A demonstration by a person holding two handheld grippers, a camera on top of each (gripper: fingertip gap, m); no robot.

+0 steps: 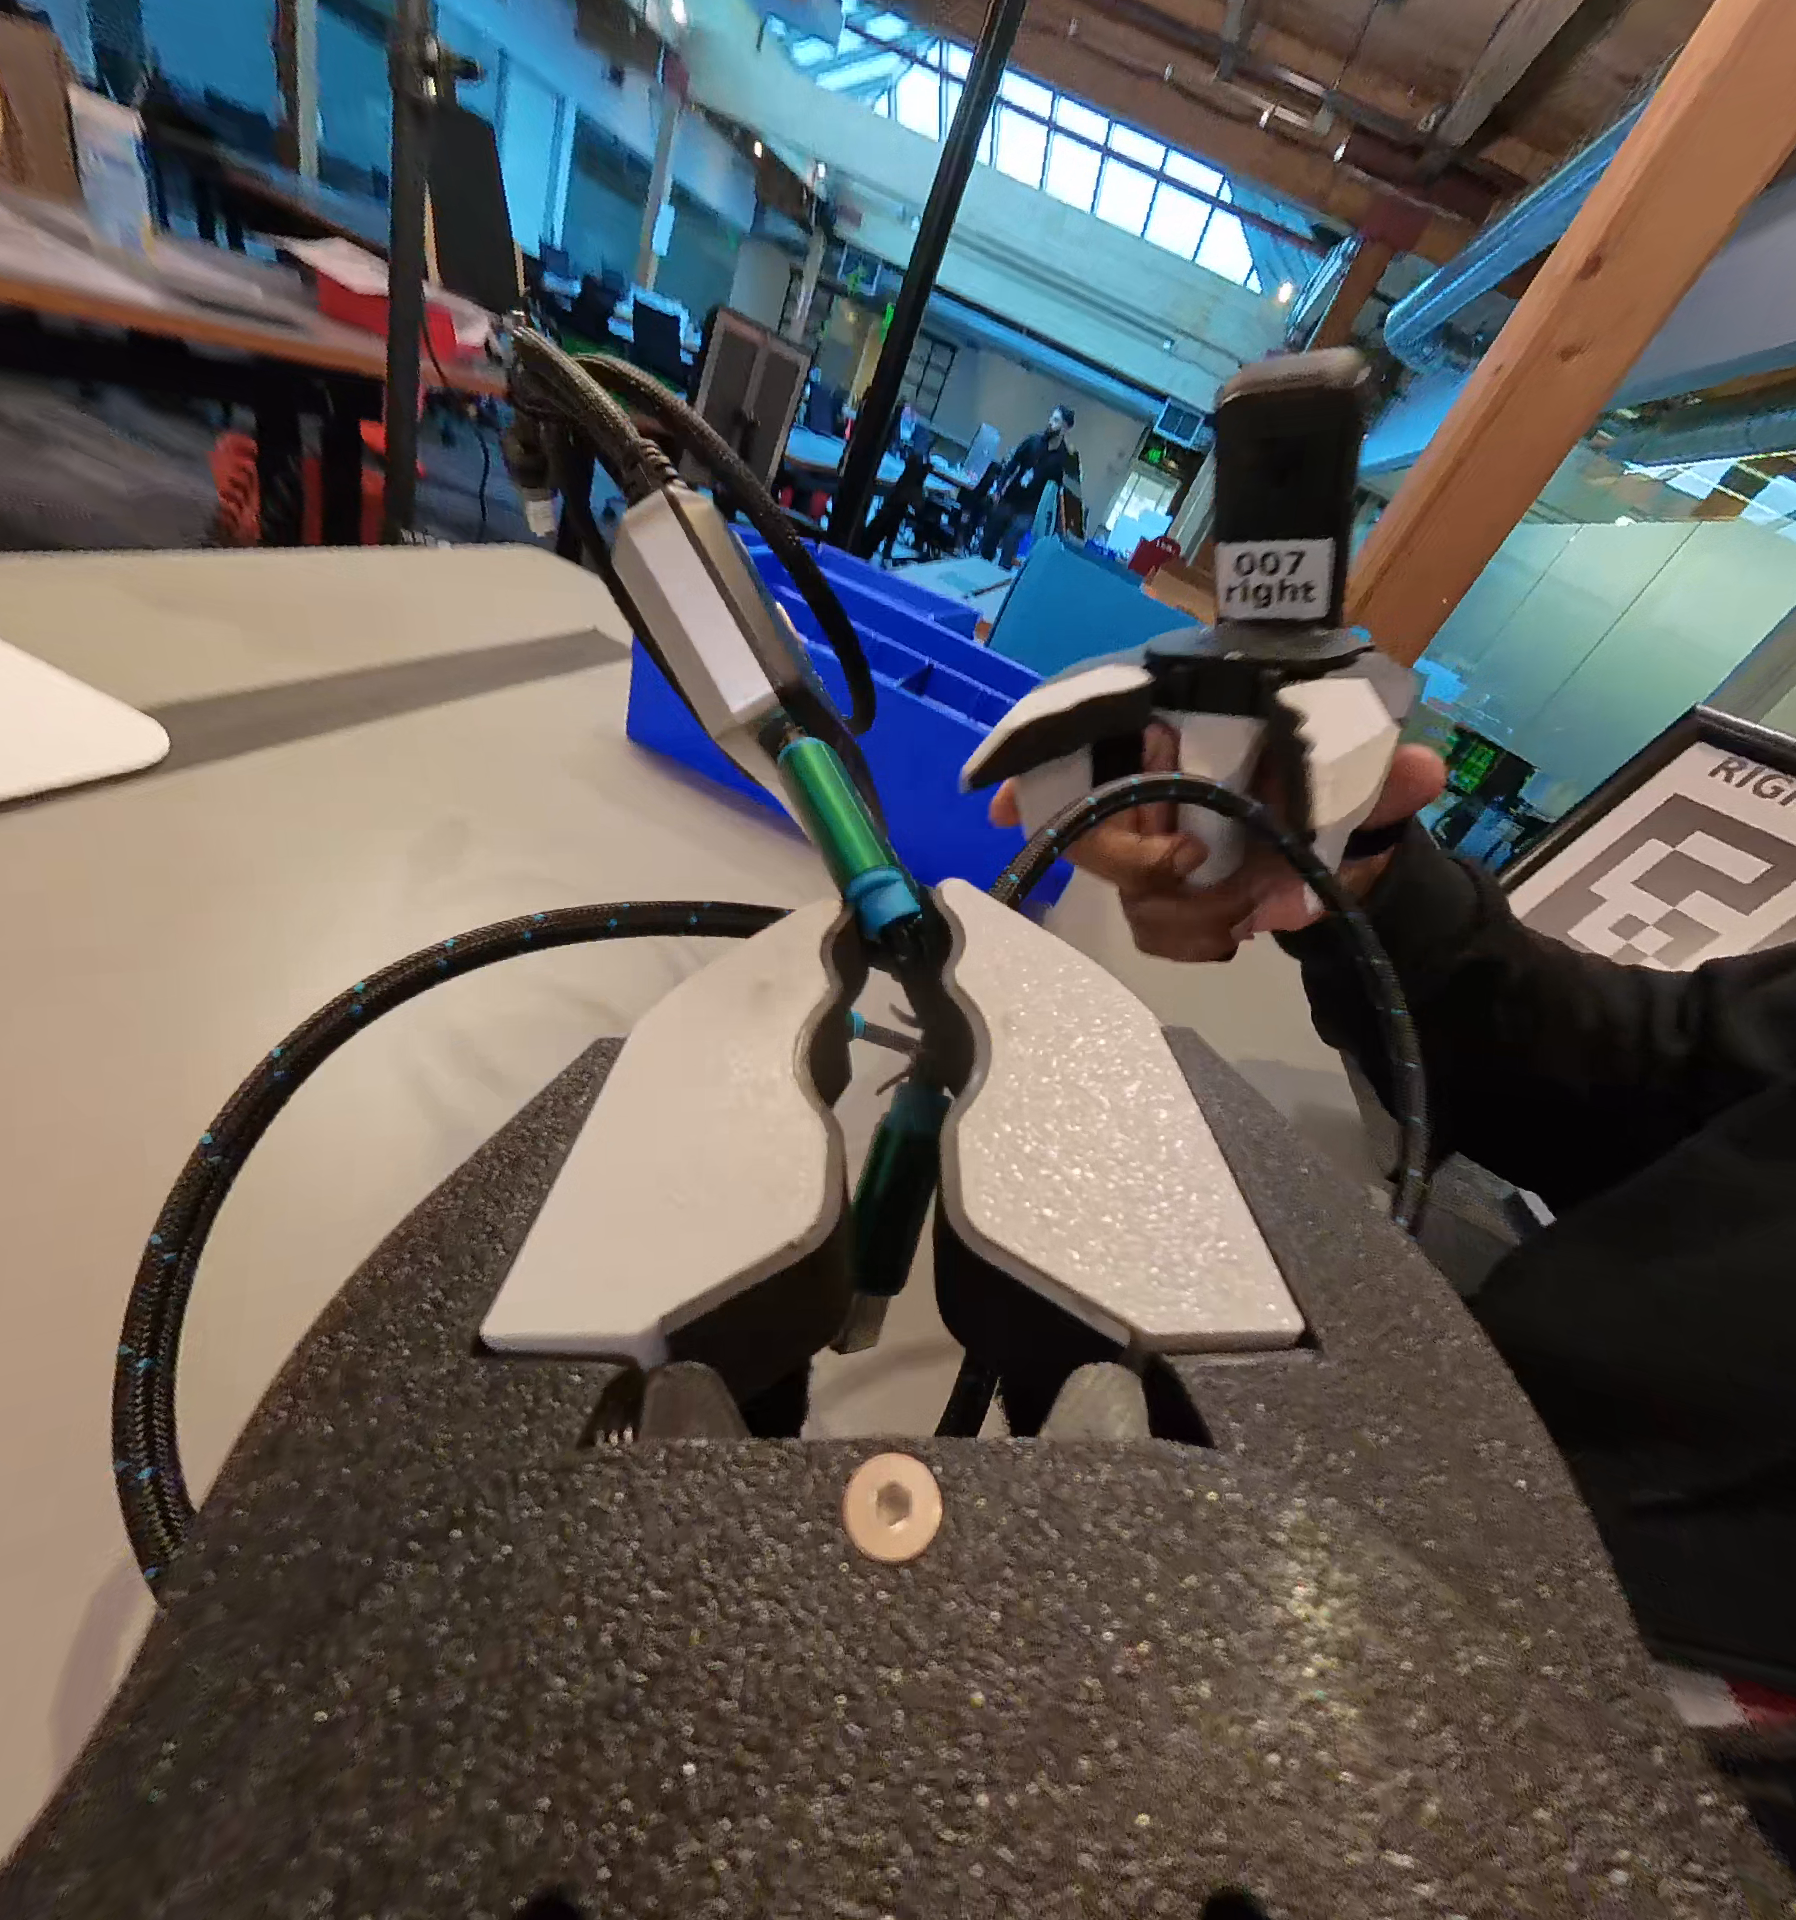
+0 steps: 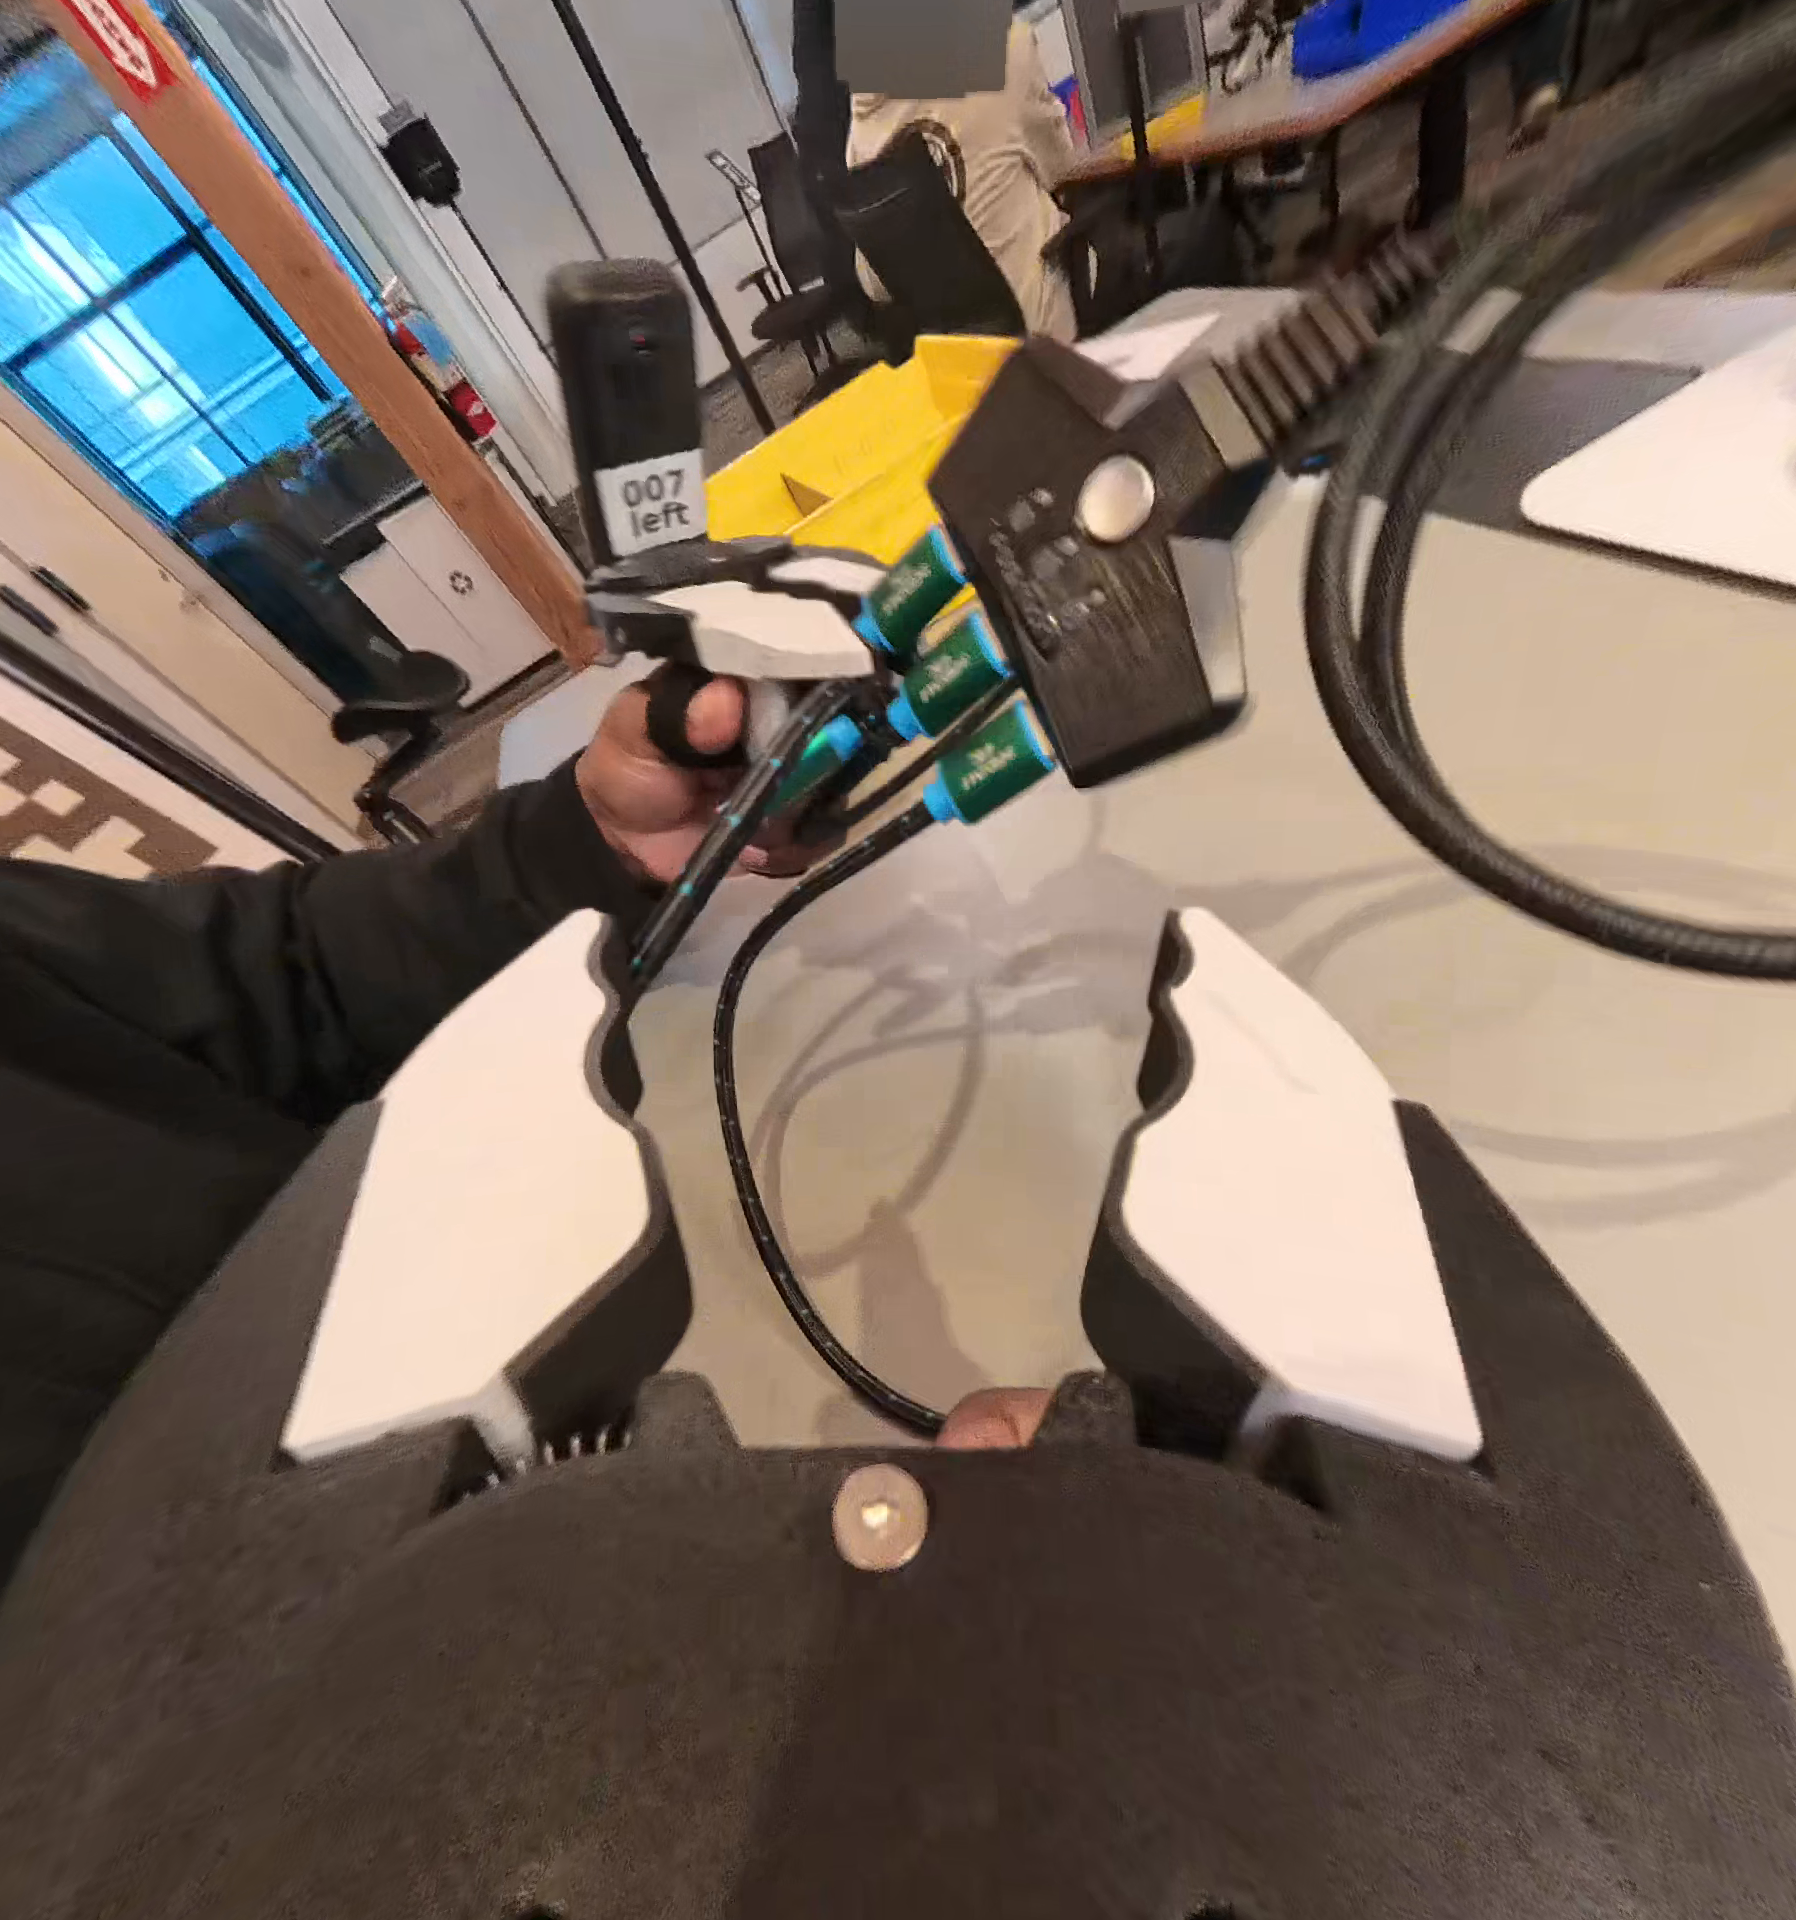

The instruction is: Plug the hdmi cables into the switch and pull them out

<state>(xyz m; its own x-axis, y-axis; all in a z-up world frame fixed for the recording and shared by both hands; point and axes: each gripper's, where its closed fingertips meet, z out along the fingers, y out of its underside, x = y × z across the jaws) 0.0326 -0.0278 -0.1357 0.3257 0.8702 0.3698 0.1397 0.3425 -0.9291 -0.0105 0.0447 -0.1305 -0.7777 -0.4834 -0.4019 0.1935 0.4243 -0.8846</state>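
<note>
My left gripper [image 1: 889, 920] is shut on the blue-collared end of a green HDMI plug [image 1: 837, 810] that sits in the silver and black switch [image 1: 702, 623]. The switch is lifted off the table. A loose green plug [image 1: 894, 1174] hangs between my left fingers, lower down. In the right wrist view the switch [image 2: 1091, 582] carries three green plugs [image 2: 951, 670] side by side, and the left gripper [image 2: 769, 613] holds the top one. My right gripper [image 2: 883, 935] is open and empty. A braided cable [image 2: 733, 1143] runs under its gap without being gripped. The right gripper also shows in the left wrist view [image 1: 1216, 748].
The grey table [image 1: 302, 831] holds a blue bin [image 1: 915, 717] behind the switch and a white mat [image 1: 32, 717] at the left. A yellow bin [image 2: 863, 457] and a thick black cable loop [image 2: 1393, 748] show in the right wrist view. A marker board [image 1: 1704, 883] stands at the right. About 10 centimeters separates my left fingertips from my right.
</note>
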